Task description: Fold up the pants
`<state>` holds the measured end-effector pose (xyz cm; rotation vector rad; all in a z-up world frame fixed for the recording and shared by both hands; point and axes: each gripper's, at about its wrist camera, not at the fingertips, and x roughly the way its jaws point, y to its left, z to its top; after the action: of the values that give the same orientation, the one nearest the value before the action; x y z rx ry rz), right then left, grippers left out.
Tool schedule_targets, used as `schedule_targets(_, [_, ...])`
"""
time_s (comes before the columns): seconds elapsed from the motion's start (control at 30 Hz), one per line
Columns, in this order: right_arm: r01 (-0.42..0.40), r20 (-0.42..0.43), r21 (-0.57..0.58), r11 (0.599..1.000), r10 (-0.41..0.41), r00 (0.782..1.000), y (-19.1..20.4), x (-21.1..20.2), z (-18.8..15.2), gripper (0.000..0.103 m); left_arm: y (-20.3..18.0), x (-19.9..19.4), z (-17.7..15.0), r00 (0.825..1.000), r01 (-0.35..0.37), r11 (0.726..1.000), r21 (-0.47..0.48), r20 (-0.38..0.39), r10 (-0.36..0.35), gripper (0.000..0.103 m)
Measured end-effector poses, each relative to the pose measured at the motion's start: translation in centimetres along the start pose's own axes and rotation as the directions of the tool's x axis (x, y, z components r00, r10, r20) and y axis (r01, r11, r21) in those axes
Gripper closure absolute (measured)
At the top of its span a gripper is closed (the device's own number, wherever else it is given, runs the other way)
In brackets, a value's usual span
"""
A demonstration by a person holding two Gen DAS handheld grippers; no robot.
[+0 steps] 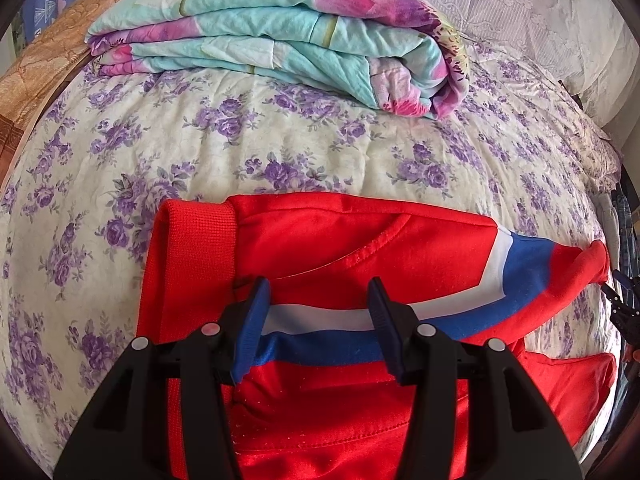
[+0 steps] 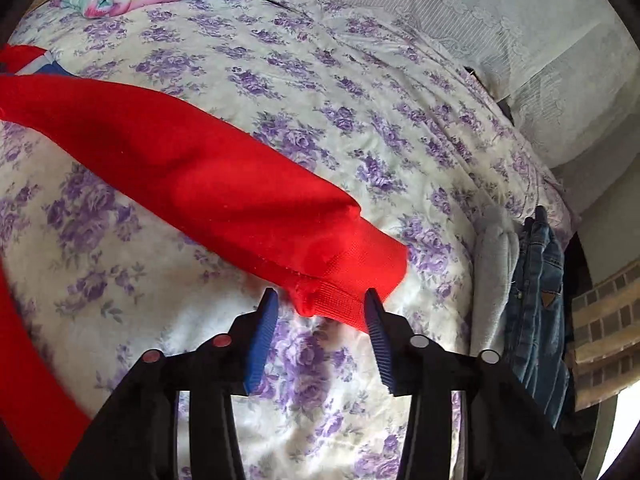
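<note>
Red pants (image 1: 360,248) with a white and blue stripe lie on a floral bedspread (image 1: 280,152). Their ribbed waistband (image 1: 192,240) is at the left in the left wrist view. My left gripper (image 1: 320,292) is open and hovers over the hip part, its blue fingers apart over the stripe. In the right wrist view one red leg (image 2: 200,172) runs from upper left to the ribbed cuff (image 2: 340,300). My right gripper (image 2: 322,300) is open, with the cuff end between its fingertips. A second strip of red cloth (image 2: 24,360) shows at the lower left.
A folded turquoise and pink quilt (image 1: 280,36) lies at the far side of the bed. A grey garment (image 2: 494,272) and blue jeans (image 2: 536,300) hang at the bed's right edge. Pale lace pillows (image 2: 500,32) are at the back right.
</note>
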<state>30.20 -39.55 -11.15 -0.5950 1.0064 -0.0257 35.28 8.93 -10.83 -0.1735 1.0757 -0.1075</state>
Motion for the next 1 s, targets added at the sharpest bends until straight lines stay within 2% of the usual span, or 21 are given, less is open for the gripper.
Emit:
schedule_targets(0.13, [-0.033, 0.000, 0.006, 0.999, 0.033, 0.999, 0.2, 1.0, 0.4, 0.060, 0.1, 0.0, 0.0, 1.000, 0.003, 1.000, -0.004, 0.000, -0.003, 0.054])
schedule_targets(0.17, [-0.045, 0.001, 0.013, 0.999, 0.045, 0.999, 0.3, 1.6, 0.5, 0.072, 0.1, 0.0, 0.0, 1.000, 0.000, 1.000, -0.002, 0.000, 0.000, 0.054])
schedule_targets(0.2, [-0.057, -0.009, 0.019, 0.998, 0.057, 0.998, 0.4, 2.0, 0.6, 0.098, 0.1, 0.0, -0.1, 1.000, -0.003, 1.000, 0.001, 0.001, 0.003, 0.054])
schedule_targets(0.33, [-0.093, 0.010, 0.021, 0.995, 0.093, 0.996, -0.9, -0.6, 0.2, 0.099, 0.2, 0.0, 0.0, 1.000, 0.002, 1.000, 0.001, 0.001, -0.002, 0.054])
schedule_targets(0.47, [-0.163, -0.033, 0.032, 0.986, 0.164, 0.986, -2.4, -3.1, -1.7, 0.099, 0.2, -0.1, -0.1, 1.000, 0.007, 1.000, 0.002, 0.000, -0.007, 0.053])
schedule_targets(0.57, [-0.213, -0.149, 0.018, 0.977, 0.213, 0.965, -0.2, -0.3, -3.6, 0.098, -0.3, 0.0, -0.3, 1.000, -0.010, 1.000, 0.021, -0.001, 0.010, 0.052])
schedule_targets(0.63, [-0.183, -0.142, 0.031, 0.983, 0.185, 0.972, 0.6, 0.4, -3.7, 0.096, -0.7, 0.2, -0.4, 1.000, -0.019, 0.999, 0.041, -0.001, 0.019, 0.048])
schedule_targets(0.7, [-0.177, -0.170, 0.029, 0.984, 0.180, 0.969, 0.4, -0.1, -3.2, 0.095, -1.0, 0.2, -0.5, 0.999, -0.033, 0.998, 0.058, 0.004, 0.032, 0.047])
schedule_targets(0.73, [-0.159, -0.181, 0.006, 0.987, 0.158, 0.971, 0.5, -0.7, -3.0, 0.092, -1.1, 0.2, -0.4, 0.999, -0.035, 0.997, 0.063, 0.004, 0.034, 0.047])
schedule_targets(0.77, [-0.124, -0.198, -0.030, 0.992, 0.116, 0.973, 0.5, -1.3, -2.9, 0.081, -1.0, 0.2, -0.4, 1.000, -0.031, 0.998, 0.062, 0.004, 0.031, 0.047])
schedule_targets(0.8, [-0.080, -0.206, -0.066, 0.995, 0.065, 0.976, 0.6, -2.2, -2.8, 0.065, -0.9, 0.1, -0.4, 1.000, -0.023, 0.998, 0.060, 0.002, 0.023, 0.047])
schedule_targets(0.83, [-0.048, -0.194, -0.091, 0.995, 0.030, 0.981, 0.7, -3.5, -2.5, 0.061, -0.7, -0.1, -0.3, 1.000, -0.013, 0.998, 0.056, 0.000, 0.013, 0.047])
schedule_targets(0.9, [-0.041, -0.135, -0.082, 0.996, 0.029, 0.990, 1.0, -6.5, -0.9, 0.060, -0.3, -0.5, -0.2, 1.000, 0.019, 0.999, 0.040, -0.004, -0.019, 0.047])
schedule_targets(0.97, [-0.119, -0.012, -0.051, 0.992, 0.118, 0.993, 2.3, -9.8, 2.2, 0.060, 0.5, -1.5, 0.0, 0.999, 0.053, 0.999, 0.013, 0.012, -0.053, 0.047])
schedule_targets(1.0, [-0.174, 0.054, -0.044, 0.984, 0.177, 0.983, 3.5, -11.2, 4.1, 0.060, 1.0, -2.2, 0.2, 0.998, 0.063, 0.998, -0.002, 0.029, -0.063, 0.047])
